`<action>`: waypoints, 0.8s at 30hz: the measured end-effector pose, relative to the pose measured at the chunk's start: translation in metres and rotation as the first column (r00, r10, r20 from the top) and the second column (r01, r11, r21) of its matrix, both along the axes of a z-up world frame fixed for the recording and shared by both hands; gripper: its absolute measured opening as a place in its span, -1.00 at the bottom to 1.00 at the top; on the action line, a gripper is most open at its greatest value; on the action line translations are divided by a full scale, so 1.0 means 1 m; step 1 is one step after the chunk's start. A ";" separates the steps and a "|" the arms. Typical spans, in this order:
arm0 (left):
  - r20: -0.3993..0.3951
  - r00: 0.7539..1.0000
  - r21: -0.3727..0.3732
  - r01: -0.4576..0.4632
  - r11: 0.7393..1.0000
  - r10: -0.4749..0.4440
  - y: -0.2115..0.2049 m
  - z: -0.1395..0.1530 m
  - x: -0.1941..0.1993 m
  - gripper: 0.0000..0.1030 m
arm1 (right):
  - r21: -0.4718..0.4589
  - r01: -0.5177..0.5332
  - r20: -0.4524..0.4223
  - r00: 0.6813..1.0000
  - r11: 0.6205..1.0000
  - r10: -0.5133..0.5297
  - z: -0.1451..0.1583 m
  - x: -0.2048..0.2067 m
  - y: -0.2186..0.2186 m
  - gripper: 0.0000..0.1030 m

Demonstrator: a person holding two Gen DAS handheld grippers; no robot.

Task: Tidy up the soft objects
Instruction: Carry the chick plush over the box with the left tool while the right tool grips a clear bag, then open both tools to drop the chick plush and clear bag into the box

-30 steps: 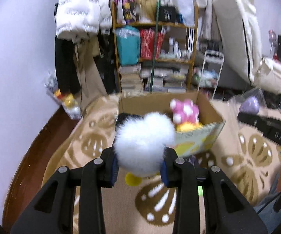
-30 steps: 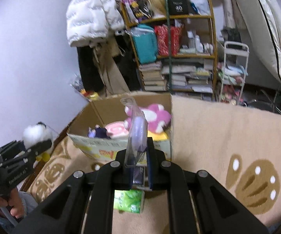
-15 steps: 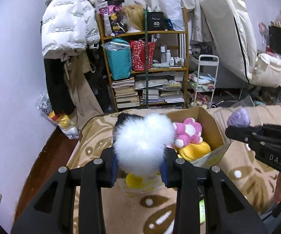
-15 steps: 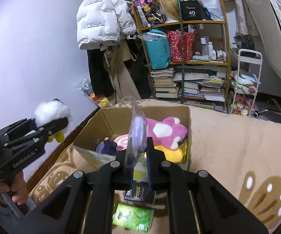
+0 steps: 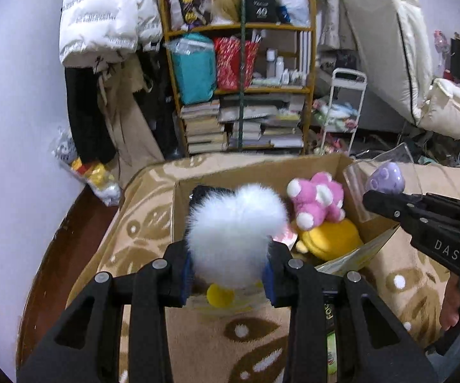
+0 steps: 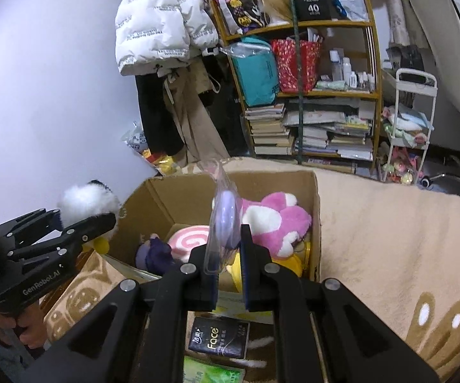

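Left claw clamps a white plush — right claw pinches a clear packet.

fluffy white fur on the plush toy, matt black plastic on the left gripper, clear glossy plastic round the purple toy, plain matt cardboard box, pink fleecy plush, looped beige patterned blanket

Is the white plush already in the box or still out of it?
Out. The left gripper holds the white plush at the box's near edge.
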State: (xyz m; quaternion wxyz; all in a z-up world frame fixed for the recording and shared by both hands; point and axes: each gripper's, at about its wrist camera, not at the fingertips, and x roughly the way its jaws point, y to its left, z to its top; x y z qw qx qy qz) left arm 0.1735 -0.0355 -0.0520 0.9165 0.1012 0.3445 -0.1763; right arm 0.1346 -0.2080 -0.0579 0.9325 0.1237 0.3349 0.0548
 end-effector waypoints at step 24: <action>-0.043 0.997 0.017 -0.059 0.998 0.060 0.008 -0.009 0.003 0.23 | -0.008 0.000 -0.065 0.998 1.000 -0.001 -0.013 0.002 -0.003 -0.48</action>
